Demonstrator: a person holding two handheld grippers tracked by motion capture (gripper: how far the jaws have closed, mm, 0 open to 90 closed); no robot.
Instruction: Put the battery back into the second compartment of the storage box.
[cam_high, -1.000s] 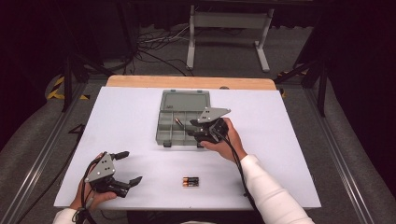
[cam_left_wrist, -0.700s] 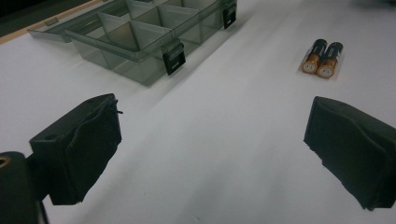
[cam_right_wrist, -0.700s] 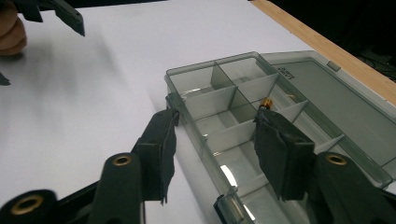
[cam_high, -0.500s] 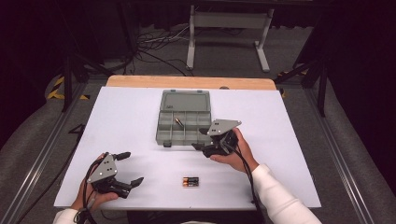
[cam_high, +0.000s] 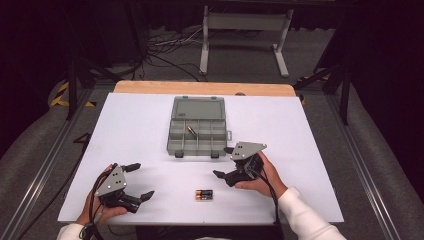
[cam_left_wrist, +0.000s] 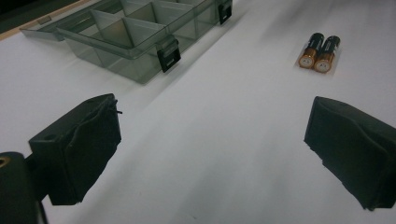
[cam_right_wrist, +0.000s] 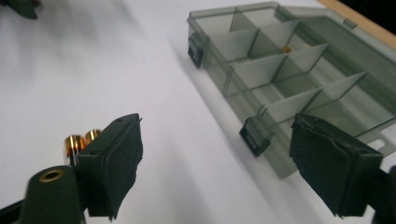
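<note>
A grey see-through compartment box (cam_high: 197, 142) lies open at mid-table, its lid (cam_high: 198, 108) folded back. One battery (cam_high: 191, 130) rests in a middle compartment. Two more batteries (cam_high: 204, 195) lie side by side near the front edge. My right gripper (cam_high: 221, 161) hovers just right of the box's front corner, open and empty, pointing left. In the right gripper view the box (cam_right_wrist: 289, 79) is ahead on the right and the battery pair (cam_right_wrist: 79, 141) peeks from behind the left jaw. My left gripper (cam_high: 142, 180) rests open at front left; the left gripper view has the pair (cam_left_wrist: 320, 52) ahead.
The white table top (cam_high: 300, 130) ends in a wooden strip (cam_high: 200, 88) at the far edge. Dark floor, cables and a metal stand (cam_high: 245, 30) lie beyond. Bare white surface stretches on both sides of the box.
My right gripper has drawn back from over the box toward the front of the table, open. The left gripper has stayed in place.
</note>
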